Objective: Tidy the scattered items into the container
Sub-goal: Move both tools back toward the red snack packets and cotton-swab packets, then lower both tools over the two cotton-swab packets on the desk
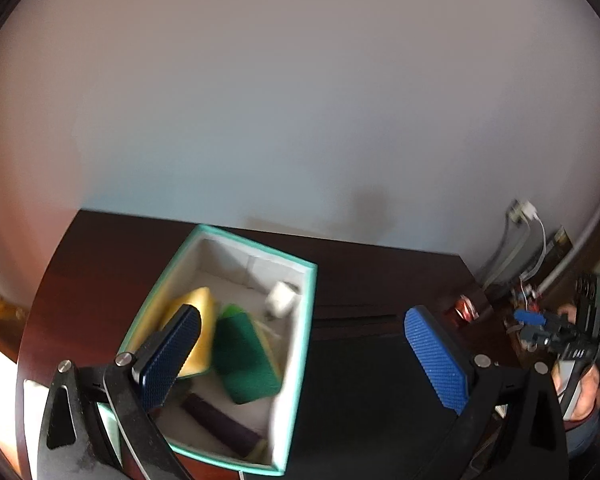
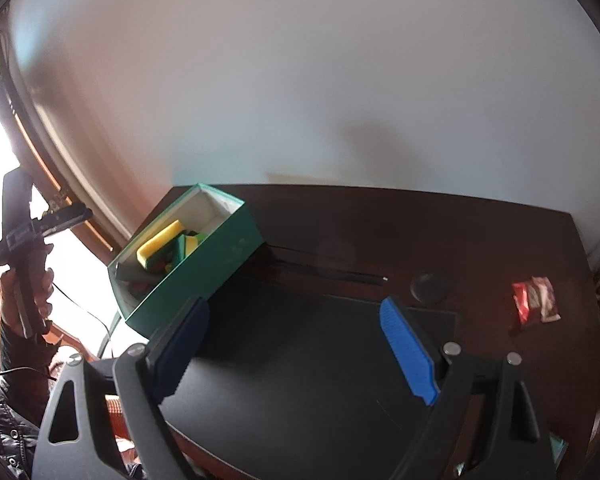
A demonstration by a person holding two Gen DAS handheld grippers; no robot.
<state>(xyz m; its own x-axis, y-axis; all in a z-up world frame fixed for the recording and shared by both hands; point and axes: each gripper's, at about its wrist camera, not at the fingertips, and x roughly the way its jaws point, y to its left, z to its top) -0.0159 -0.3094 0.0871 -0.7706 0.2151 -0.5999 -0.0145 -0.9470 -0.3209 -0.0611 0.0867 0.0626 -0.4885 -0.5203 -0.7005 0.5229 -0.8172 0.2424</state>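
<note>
The container [image 1: 236,344], a teal box with a white lining, sits on the dark table [image 1: 360,264] at about 7 o'clock in the left wrist view and 9 o'clock in the right wrist view. We see several items already inside it: a yellow sponge [image 1: 202,320], a green-faced sponge [image 1: 246,356], a small white object [image 1: 280,300] toward the far corner, and a dark purple cylinder [image 1: 220,424] along the near wall. One scattered item is left outside, as far as we can see: a red-and-white wrapper [image 2: 536,300] lying at 3 o'clock near the table's right edge, well apart from the container. The left claw [image 1: 300,356] is spread wide and empty, with one finger above the container interior. The right claw [image 2: 300,348] is likewise spread and holds nothing, over a black mat [image 2: 320,360] at the table's centre. We judge the task mostly done; the wrapper still has to be collected, most conveniently by the right claw.
</note>
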